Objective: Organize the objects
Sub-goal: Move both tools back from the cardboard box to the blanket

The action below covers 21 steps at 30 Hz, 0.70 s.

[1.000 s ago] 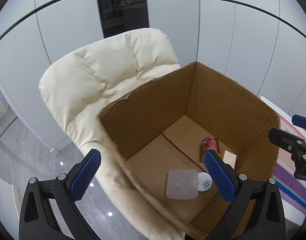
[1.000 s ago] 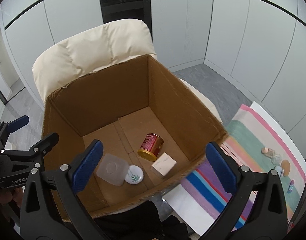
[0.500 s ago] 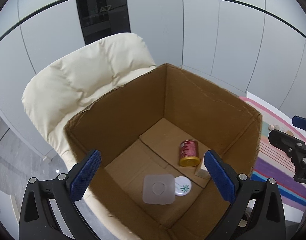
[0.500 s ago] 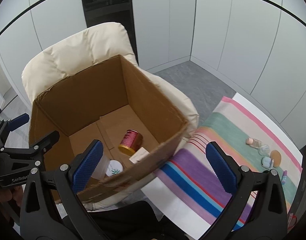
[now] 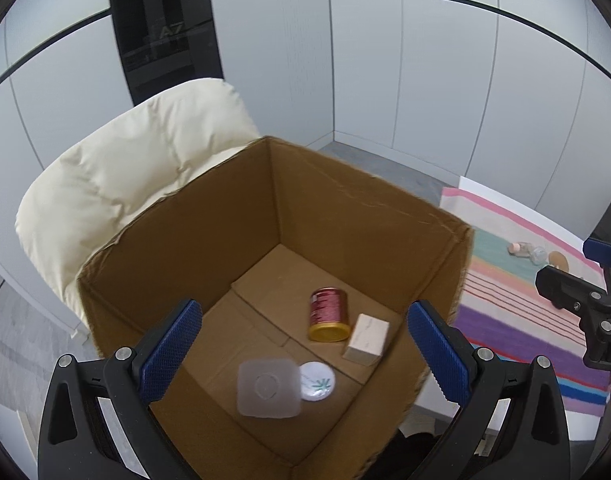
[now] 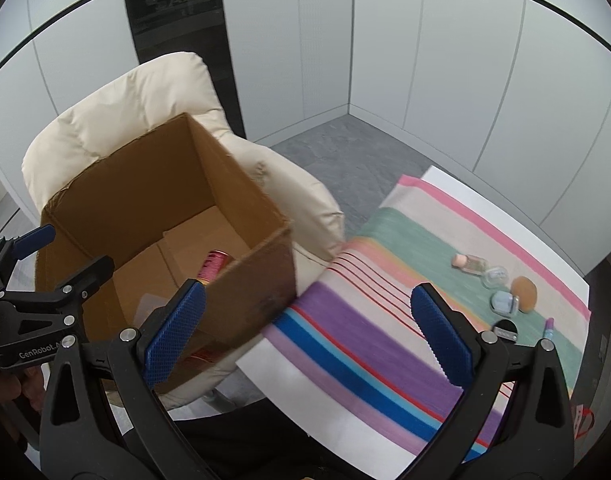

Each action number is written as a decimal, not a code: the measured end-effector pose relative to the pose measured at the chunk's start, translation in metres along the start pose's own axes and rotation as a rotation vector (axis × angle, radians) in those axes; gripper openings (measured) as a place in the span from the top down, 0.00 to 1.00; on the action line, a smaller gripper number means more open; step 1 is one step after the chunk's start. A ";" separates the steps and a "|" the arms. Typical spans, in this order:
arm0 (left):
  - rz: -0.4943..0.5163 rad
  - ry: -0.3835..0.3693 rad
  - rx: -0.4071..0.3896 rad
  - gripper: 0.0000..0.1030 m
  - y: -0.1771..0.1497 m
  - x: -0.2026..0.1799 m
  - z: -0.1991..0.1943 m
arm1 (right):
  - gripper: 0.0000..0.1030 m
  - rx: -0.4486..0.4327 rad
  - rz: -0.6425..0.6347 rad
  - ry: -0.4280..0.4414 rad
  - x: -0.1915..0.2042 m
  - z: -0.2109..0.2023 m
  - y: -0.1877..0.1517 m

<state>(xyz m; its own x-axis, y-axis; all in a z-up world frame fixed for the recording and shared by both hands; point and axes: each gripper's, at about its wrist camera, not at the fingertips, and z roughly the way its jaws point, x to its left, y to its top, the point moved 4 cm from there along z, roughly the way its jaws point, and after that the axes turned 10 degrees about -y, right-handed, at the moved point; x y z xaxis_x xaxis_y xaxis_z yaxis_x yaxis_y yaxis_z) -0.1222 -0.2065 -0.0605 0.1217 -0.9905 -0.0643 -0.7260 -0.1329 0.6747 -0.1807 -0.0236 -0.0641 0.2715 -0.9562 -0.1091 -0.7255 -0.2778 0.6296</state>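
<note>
Ahead of the right hand-held gripper (image 6: 307, 334), jaws wide and empty, small bottles (image 6: 470, 263) lie on the striped cloth (image 6: 365, 344). Approach low, straddling one (others touch). The left hand-held gripper (image 5: 305, 356), also wide, hovers over the cardboard box (image 5: 365, 216).

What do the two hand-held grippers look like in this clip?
Both the left hand-held gripper and right hand-held gripper have black frames with silver bolts and blue, cross-hatched finger pads. White "GenRobot" lettering marks the left one's side.

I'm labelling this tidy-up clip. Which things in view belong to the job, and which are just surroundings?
Job:
cardboard box
red can
small carton
clear lid
round white lid
small bottles on the striped cloth

Surroundings:
cream chair
wall panels
</note>
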 end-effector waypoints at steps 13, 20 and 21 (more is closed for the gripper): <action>0.072 -0.067 0.005 0.00 0.009 -0.063 0.012 | 0.00 0.022 0.064 -0.059 -0.061 -0.005 -0.021; 0.109 -0.100 0.008 0.00 0.011 -0.096 0.017 | 0.00 0.028 0.105 -0.092 -0.094 -0.009 -0.030; 0.118 -0.106 0.009 0.00 0.011 -0.102 0.018 | 0.00 0.032 0.114 -0.097 -0.100 -0.009 -0.033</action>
<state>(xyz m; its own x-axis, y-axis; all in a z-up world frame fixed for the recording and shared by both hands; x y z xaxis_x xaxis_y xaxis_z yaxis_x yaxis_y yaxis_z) -0.1549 -0.1079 -0.0599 -0.0365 -0.9974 -0.0626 -0.7374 -0.0154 0.6752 -0.1782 0.0822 -0.0664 0.1251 -0.9857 -0.1127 -0.7682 -0.1681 0.6178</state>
